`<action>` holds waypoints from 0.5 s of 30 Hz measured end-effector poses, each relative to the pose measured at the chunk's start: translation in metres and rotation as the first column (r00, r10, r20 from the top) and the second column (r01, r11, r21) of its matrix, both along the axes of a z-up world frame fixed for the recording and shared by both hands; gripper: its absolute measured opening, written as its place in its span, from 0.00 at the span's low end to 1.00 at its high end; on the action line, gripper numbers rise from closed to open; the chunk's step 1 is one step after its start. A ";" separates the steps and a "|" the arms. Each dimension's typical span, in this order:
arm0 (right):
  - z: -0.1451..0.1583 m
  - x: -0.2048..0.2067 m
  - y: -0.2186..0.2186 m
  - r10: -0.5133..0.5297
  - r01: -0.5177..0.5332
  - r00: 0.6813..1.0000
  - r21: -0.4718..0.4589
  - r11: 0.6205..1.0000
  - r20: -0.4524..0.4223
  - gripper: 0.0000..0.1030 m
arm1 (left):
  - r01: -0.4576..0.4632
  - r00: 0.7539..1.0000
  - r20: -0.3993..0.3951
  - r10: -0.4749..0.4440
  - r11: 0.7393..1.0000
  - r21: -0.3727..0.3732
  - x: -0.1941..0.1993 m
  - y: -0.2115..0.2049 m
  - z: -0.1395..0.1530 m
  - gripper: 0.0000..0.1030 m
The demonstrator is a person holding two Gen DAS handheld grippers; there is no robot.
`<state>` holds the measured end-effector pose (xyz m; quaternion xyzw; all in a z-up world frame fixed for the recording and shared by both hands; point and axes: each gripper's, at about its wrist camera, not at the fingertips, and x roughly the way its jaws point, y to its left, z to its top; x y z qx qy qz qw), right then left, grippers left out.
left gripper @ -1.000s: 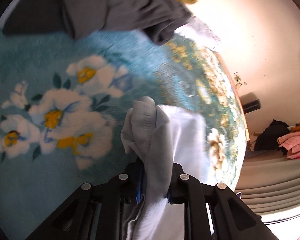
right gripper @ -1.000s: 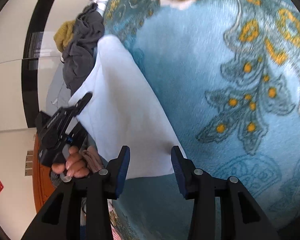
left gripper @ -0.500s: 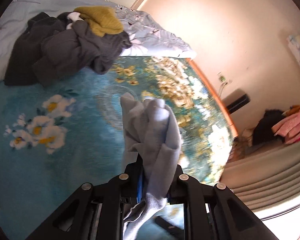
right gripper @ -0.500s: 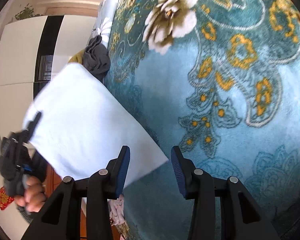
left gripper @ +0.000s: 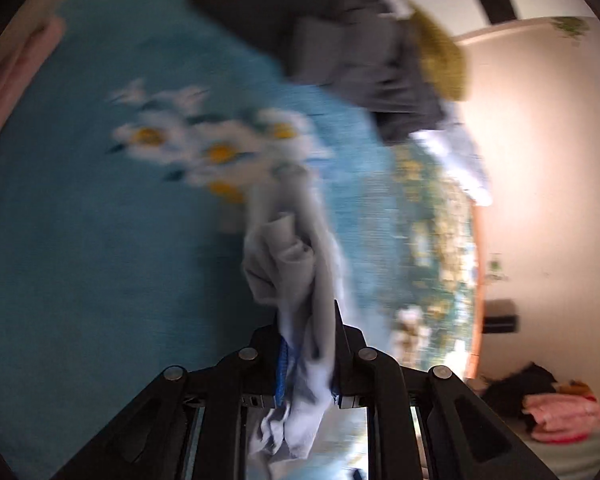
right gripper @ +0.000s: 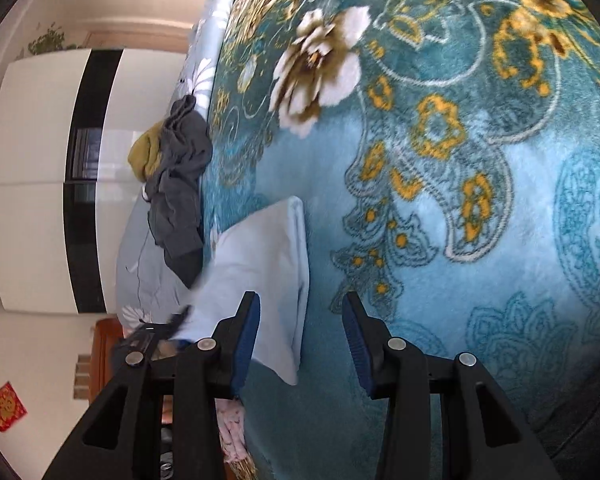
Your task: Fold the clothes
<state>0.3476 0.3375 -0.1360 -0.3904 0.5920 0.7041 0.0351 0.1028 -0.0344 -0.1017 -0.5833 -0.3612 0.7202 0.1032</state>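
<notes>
A pale blue-white garment (left gripper: 296, 276) is bunched between the fingers of my left gripper (left gripper: 309, 352), which is shut on it; the view is blurred by motion. In the right wrist view the same garment (right gripper: 266, 276) lies folded in layers on the teal flowered blanket (right gripper: 480, 240), its left end running to the left gripper (right gripper: 156, 332), which shows blurred at the lower left. My right gripper (right gripper: 301, 340) hovers open over the blanket just right of the garment, nothing between its fingers.
A heap of dark grey and mustard-yellow clothes (right gripper: 176, 172) lies at the blanket's far edge, also in the left wrist view (left gripper: 372, 64). Pink clothes (left gripper: 560, 412) sit on another surface by the wall. A white wardrobe (right gripper: 40, 180) stands behind the bed.
The left gripper lifted the garment off the blanket, then swung it back down; it now lies folded over in layers. The right gripper drew back and up a little, still open.
</notes>
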 end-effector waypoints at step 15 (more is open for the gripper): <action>-0.029 -0.049 -0.022 0.098 -0.101 0.989 0.019 0.995 0.115 0.43 | 0.153 0.986 -0.075 -0.151 0.988 0.025 -0.007 -0.005 -0.018 0.22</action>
